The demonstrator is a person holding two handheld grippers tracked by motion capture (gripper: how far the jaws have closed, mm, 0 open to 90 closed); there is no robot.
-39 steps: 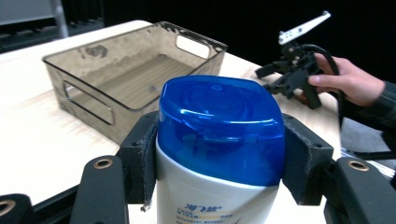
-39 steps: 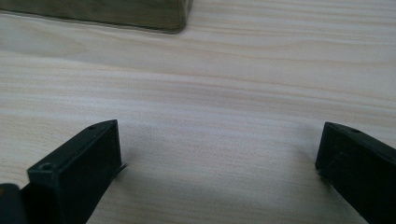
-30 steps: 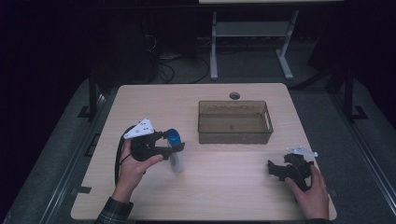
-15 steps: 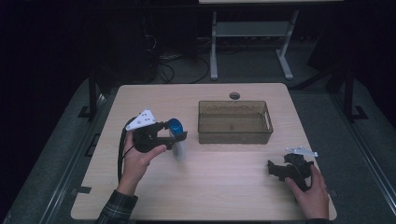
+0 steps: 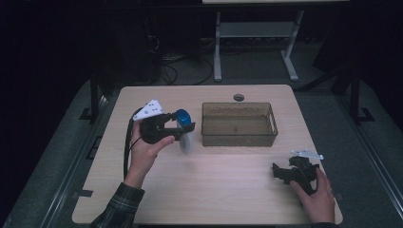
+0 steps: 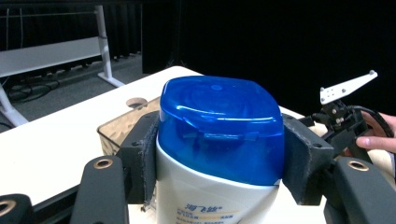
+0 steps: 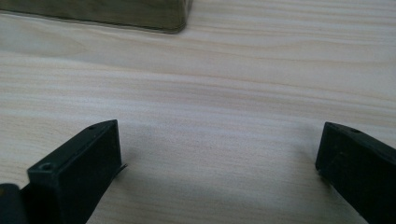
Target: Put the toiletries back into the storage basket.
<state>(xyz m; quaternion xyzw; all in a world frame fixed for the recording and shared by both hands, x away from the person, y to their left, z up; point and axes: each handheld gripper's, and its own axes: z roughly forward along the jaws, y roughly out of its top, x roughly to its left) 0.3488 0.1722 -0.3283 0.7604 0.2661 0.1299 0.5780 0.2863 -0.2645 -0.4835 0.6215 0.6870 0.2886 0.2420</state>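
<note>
A person's left claw [image 5: 184, 128] is clamping a white bottle with a blue cap [image 5: 183, 134] and holding it lifted above the worktop [image 5: 223, 190], left of centre and just beside the left end of a brown translucent bin [image 5: 239, 125]. The bin is sitting toward the far edge, near a round cable hole [image 5: 238, 97].

The left gripper view is showing what the high view cannot: both black padded jaws are pressing the bottle [image 6: 219, 154] at the seam where the blue cap meets the white body, with small printed lettering on the label below. Beyond the cap, a corner of the bin [image 6: 122, 128] and the other claw with its grey plate [image 6: 343, 116] are showing, fingers resting on it.

Near the right front corner, the right claw [image 5: 281, 172] is lying low on the worktop under the person's right hand [image 5: 317, 199]. The right gripper view is showing its two jaws standing wide apart with nothing between them, bare wood grain [image 7: 210, 116] beneath, and the bin's lower edge [image 7: 107, 16] at the top of the view.

Open worktop is stretching along the whole front edge between the two hands, and across the left far corner.
</note>
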